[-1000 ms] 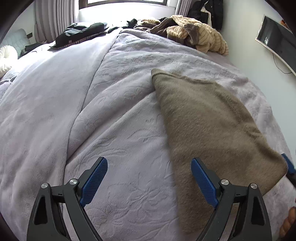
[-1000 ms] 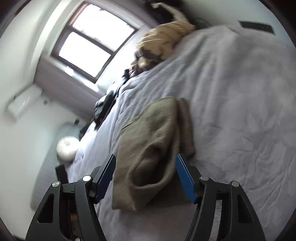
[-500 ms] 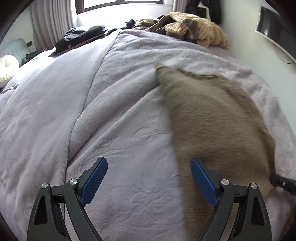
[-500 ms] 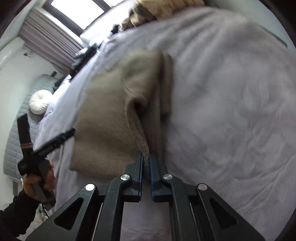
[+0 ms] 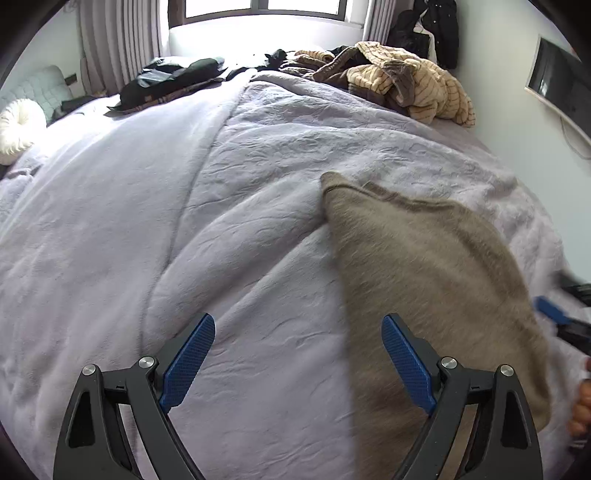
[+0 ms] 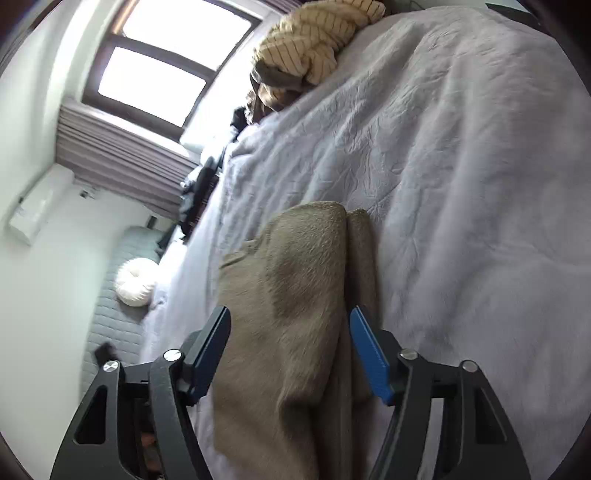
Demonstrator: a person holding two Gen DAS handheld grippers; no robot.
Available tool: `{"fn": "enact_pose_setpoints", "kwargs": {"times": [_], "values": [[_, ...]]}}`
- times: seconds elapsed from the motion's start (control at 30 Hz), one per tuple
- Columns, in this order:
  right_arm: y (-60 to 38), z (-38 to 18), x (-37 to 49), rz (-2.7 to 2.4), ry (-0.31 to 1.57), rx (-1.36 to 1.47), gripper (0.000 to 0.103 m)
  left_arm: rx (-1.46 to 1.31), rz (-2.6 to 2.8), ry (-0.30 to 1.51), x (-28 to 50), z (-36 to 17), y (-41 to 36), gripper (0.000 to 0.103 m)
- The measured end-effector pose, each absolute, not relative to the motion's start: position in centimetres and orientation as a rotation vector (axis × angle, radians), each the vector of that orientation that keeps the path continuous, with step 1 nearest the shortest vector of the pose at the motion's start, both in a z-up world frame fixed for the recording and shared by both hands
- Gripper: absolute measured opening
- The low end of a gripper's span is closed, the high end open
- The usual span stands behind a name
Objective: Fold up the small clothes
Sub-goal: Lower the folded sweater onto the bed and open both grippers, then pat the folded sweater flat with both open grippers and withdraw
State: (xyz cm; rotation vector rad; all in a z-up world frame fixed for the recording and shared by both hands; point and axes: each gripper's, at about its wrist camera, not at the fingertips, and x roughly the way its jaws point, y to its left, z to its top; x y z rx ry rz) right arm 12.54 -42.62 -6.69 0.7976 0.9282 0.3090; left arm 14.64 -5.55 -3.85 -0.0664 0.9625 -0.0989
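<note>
1. A folded taupe fleece garment (image 5: 436,280) is seen lying on the lilac bedspread (image 5: 184,221), toward the right part of the bed in the left wrist view.
2. The left gripper (image 5: 298,363) is held spread wide above the bedspread; nothing is pinched, and only its right finger (image 5: 404,363) overlaps the garment's near edge.
3. The right gripper (image 6: 290,354) has just been opening, and its blue pads are now parted with the garment's near end lying between them, apparently ungripped.
4. In the right wrist view the garment is shown doubled, a narrower layer lying along its right side.
5. A heap of cream striped and brown clothes (image 5: 406,85) is piled at the far end of the bed.
6. Dark clothing (image 5: 170,77) is spread near the window (image 5: 258,5), and a round white cushion (image 5: 16,129) is placed at the far left.
</note>
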Motion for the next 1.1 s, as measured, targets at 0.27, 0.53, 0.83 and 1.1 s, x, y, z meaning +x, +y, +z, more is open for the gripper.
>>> {"fn": "enact_pose_setpoints", "kwargs": {"times": [0.27, 0.53, 0.83, 1.1], "values": [[-40.2, -6.4, 13.7, 0.261, 0.938, 0.706, 0.02, -0.055, -0.108, 0.973, 16.1, -4.7, -7.0, 0.092], [-43.4, -9.0, 12.1, 0.154, 1.002, 0.749, 0.008, -0.009, -0.091, 0.979, 16.0, -5.3, -6.3, 0.09], [-40.5, -2.7, 10.4, 0.202, 0.922, 0.596, 0.012, -0.039, -0.255, 0.967, 15.4, -1.8, -8.5, 0.079], [-35.3, -6.5, 10.7, 0.171, 1.053, 0.317, 0.007, 0.045, -0.285, 1.083, 14.0, -6.2, -11.9, 0.079]]}}
